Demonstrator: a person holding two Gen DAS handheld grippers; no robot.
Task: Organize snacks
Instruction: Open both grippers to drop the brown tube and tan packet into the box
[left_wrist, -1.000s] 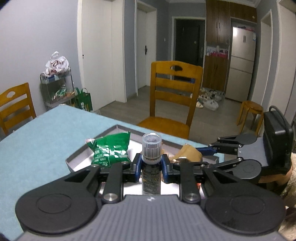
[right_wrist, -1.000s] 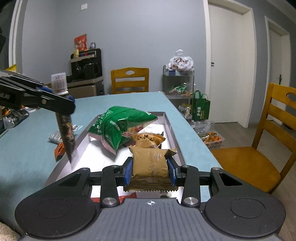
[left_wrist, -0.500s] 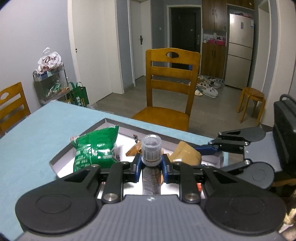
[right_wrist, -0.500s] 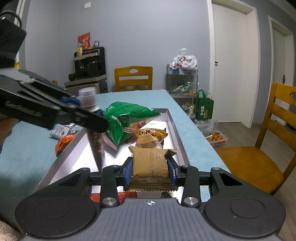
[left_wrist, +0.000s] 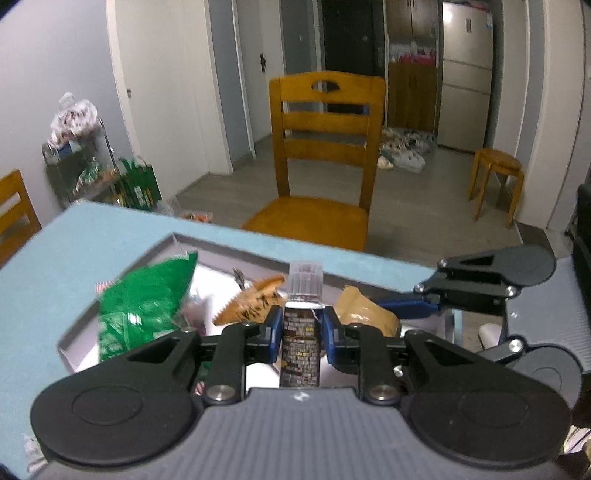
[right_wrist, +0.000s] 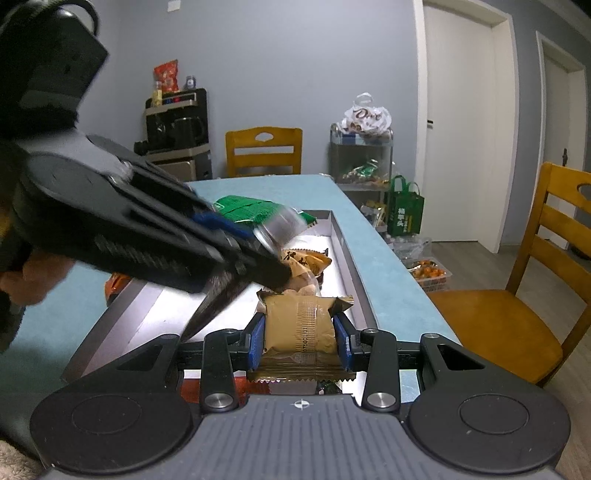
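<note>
The left hand-held gripper (left_wrist: 301, 330) is clamped on a slim dark pouch (left_wrist: 300, 350) with a ribbed clear cap, cap tilted away, over the grey tray (right_wrist: 345, 251). The right hand-held gripper (right_wrist: 299, 341) pinches a crinkly tan foil packet (right_wrist: 301, 328), lengthwise, above the tray on the teal desk (right_wrist: 373, 258)

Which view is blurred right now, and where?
Right wrist view: the left hand-held gripper and its capped tube are motion-smeared; the tan packet is sharp. Left wrist view: mild blur on the green bag, tube label unreadable.
</note>
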